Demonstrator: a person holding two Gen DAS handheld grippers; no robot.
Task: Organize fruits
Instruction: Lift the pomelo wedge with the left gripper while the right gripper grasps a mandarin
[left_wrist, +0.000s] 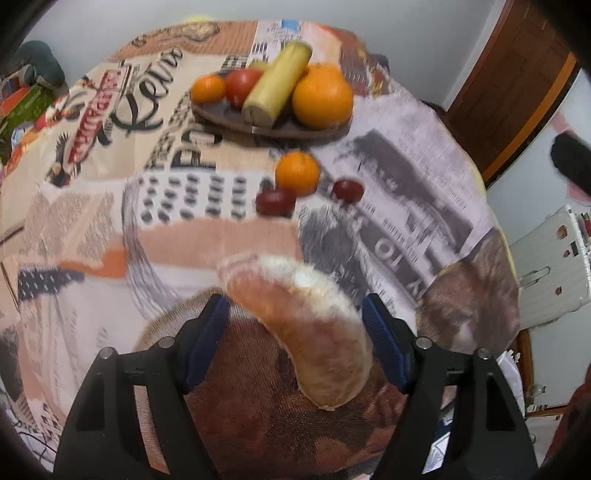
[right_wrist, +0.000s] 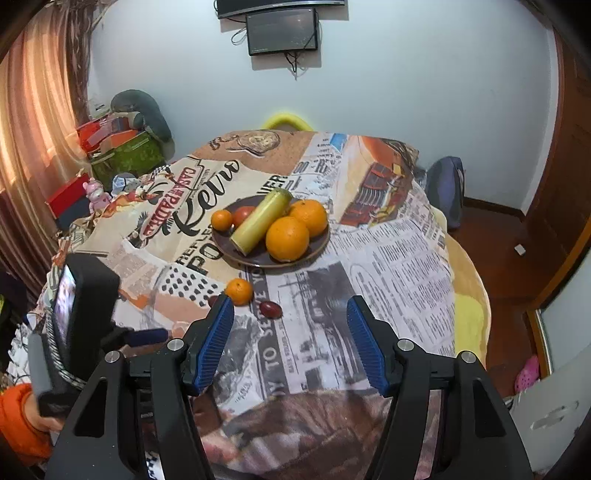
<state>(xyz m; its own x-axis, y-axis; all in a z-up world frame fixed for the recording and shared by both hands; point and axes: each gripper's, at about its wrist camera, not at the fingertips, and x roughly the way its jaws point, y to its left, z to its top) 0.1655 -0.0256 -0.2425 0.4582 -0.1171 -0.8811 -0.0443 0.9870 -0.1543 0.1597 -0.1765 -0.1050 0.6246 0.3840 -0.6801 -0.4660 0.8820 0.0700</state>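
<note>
The pomelo segment lies loose between your left tool's wide jaws; your right tool gapes empty. Close off-centre and it may slip, missing the plate.

1. Tablecloth: newspaper print, beige, orange, grey, black lettering.
2. Plate: dark brown.
3. Oranges: bright orange.
4. Banana: yellow-green.
5. Tomato: red.
6. Gripper pads: blue, ribbed.
7. Curtain: pinkish-orange.
</note>
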